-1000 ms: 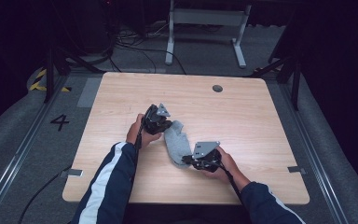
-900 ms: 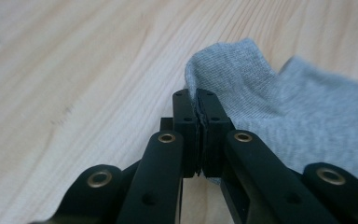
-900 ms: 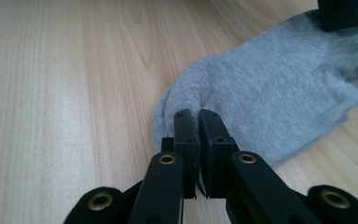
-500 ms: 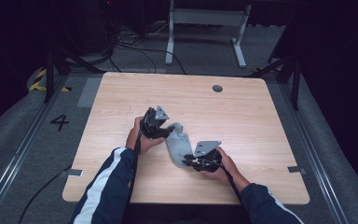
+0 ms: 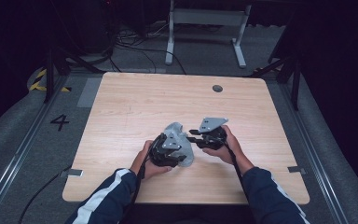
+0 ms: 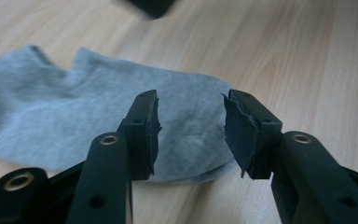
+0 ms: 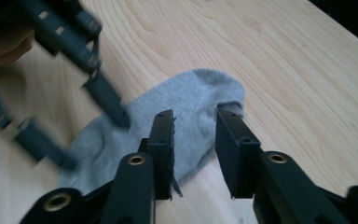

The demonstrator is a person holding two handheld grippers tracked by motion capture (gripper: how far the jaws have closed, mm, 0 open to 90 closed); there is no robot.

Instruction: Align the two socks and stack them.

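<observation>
Grey sock (image 5: pixel 179 140) lying flat on the wooden bench (image 5: pixel 135 102), near the person's edge and a little left of middle. Left tongs (image 5: pixel 164 151) over the sock's near end in the high view, held by the left hand (image 5: pixel 148 161). Seen along the left tongs (image 6: pixel 190 128): jaws apart, the sock (image 6: pixel 74 121) spread on the bench between and beyond them — nothing clamped. Right tongs (image 5: pixel 198 135) just beside the sock's right edge, in the right hand (image 5: pixel 223 147), grey three-cornered plate on top. Seen along the right tongs (image 7: pixel 195 140): jaws apart, one rounded end of the sock (image 7: pixel 191 100) lying just past the tips — not gripped. Left tongs (image 7: pixel 107 100) blurred at the far side there, a tip reaching the sock.
</observation>
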